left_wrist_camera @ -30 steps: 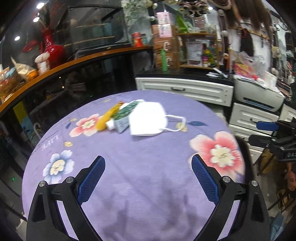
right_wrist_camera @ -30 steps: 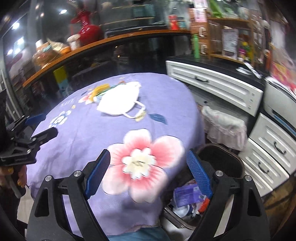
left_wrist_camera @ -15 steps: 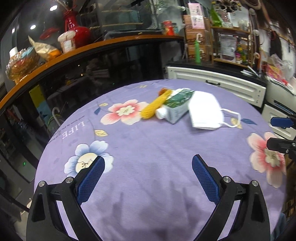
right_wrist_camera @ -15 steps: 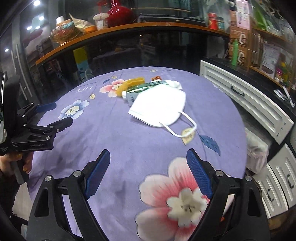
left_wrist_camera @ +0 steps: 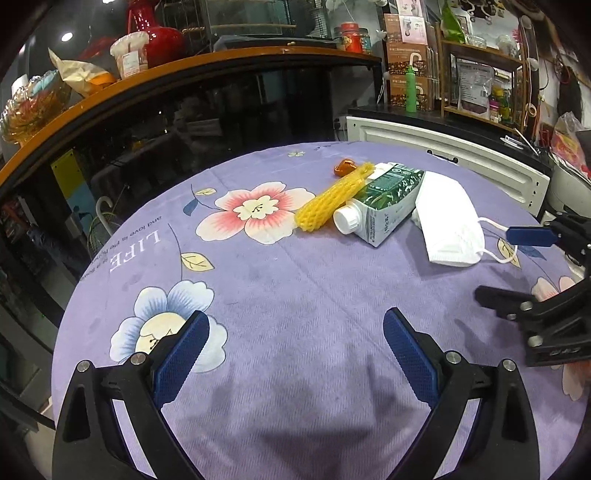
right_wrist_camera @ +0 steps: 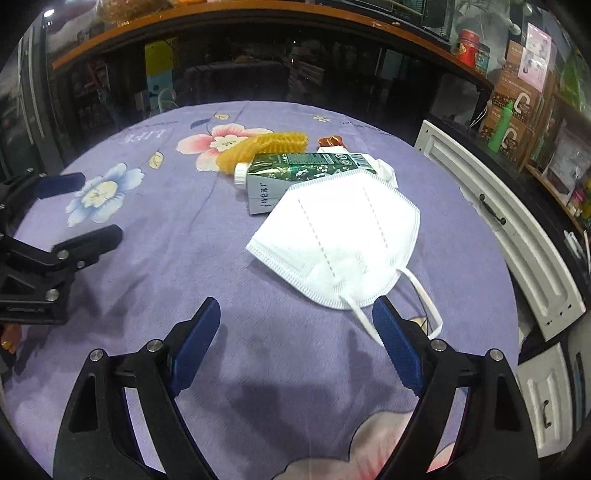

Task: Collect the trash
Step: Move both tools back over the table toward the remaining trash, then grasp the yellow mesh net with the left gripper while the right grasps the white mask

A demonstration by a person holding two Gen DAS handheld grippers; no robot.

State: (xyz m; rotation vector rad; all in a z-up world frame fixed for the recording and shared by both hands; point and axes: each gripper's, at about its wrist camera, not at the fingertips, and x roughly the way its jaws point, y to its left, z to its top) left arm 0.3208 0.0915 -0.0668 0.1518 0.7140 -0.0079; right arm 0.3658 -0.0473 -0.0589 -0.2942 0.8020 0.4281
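A white face mask (right_wrist_camera: pixel 340 240) lies on the purple flowered tablecloth (right_wrist_camera: pixel 184 236), partly over a green drink carton (right_wrist_camera: pixel 295 173) with a white cap. A yellow foam net (right_wrist_camera: pixel 262 146) and a small orange-brown wrapper (right_wrist_camera: pixel 330 141) lie behind the carton. My right gripper (right_wrist_camera: pixel 295 332) is open and empty just in front of the mask. My left gripper (left_wrist_camera: pixel 295 350) is open and empty, well short of the carton (left_wrist_camera: pixel 384 206), net (left_wrist_camera: pixel 332 201) and mask (left_wrist_camera: pixel 450 225). The right gripper shows at the right edge of the left wrist view (left_wrist_camera: pixel 517 266).
White drawer cabinets (right_wrist_camera: pixel 517 236) stand beyond the table's right edge. A curved wooden counter (left_wrist_camera: pixel 184 70) with a red vase (left_wrist_camera: pixel 155 26) and snacks runs behind the table. Shelves with boxes and bottles (left_wrist_camera: pixel 417 74) stand at the back right.
Both grippers have swung and moved in over the table toward the trash pile. The right gripper came close to the mask. Both stayed open.
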